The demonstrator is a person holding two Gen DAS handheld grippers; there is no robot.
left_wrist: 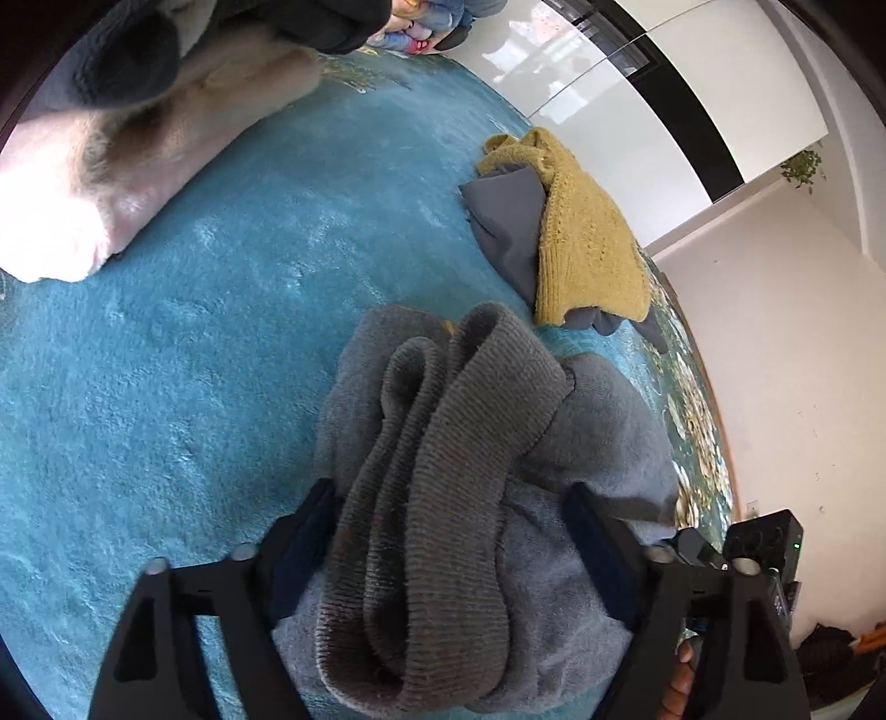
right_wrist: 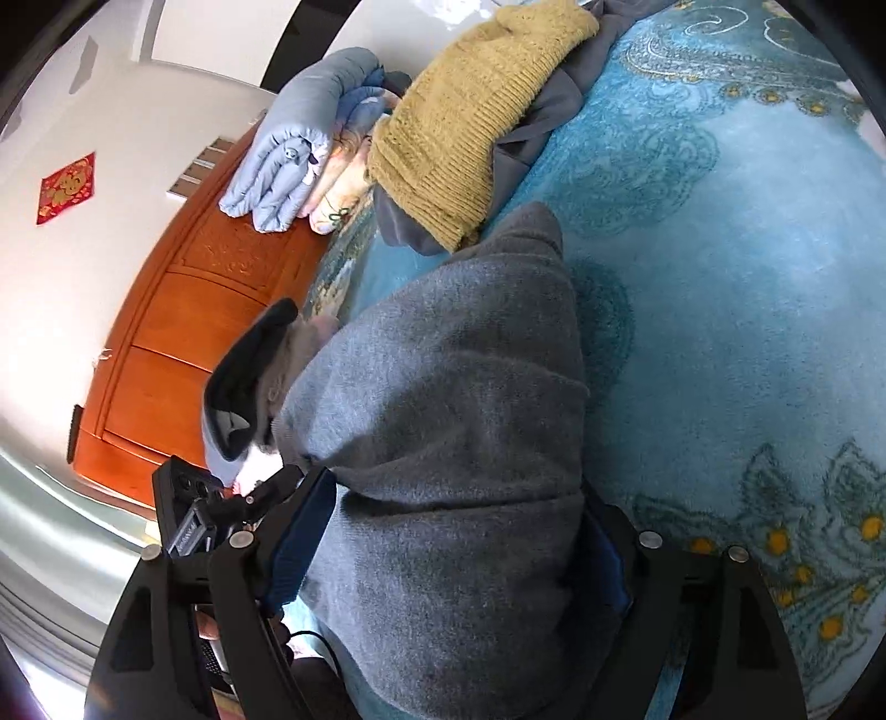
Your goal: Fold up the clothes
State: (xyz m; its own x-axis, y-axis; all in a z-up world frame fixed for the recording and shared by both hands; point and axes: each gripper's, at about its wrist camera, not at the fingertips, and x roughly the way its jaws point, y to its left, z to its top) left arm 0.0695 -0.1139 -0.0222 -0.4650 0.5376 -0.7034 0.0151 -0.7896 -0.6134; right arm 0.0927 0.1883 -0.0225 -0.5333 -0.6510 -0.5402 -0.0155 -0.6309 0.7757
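Starting at the left of the left wrist view, we see a pale fleecy garment (left_wrist: pixel 111 166) with a dark plush piece (left_wrist: pixel 166 50) lying bunched at the far left of the teal bedspread (left_wrist: pixel 194 360), and we judge these are not yet folded. Moving right, our left gripper (left_wrist: pixel 448 531) has its jaws set fairly wide, but they are packed with the grey sweater (left_wrist: pixel 443 498), its ribbed hem gathered in thick ridges between the fingers, so we read it as clamped on that cloth. Farther right and farther off lies a mustard knit sweater (left_wrist: pixel 587 243) on top of a dark grey garment (left_wrist: pixel 509 221), stacked flat; we take that pair as the finished part of the job. In the right wrist view, from the left, a wooden headboard (right_wrist: pixel 183 343) runs along the wall, with rolled light-blue quilts (right_wrist: pixel 299 149) at its far end. Then comes the same sweater (right_wrist: pixel 454 443), draped in a hump over our right gripper (right_wrist: pixel 459 554), whose jaws are likewise well apart yet filled with the knit, so it has hold of the cloth too. The mustard sweater (right_wrist: pixel 470 111) sits just beyond it, and patterned bedspread (right_wrist: pixel 747 277) fills the right. We judge the fold of this sweater to be midway: it is lifted and doubled, not yet laid flat or stacked, with the pale pieces left.
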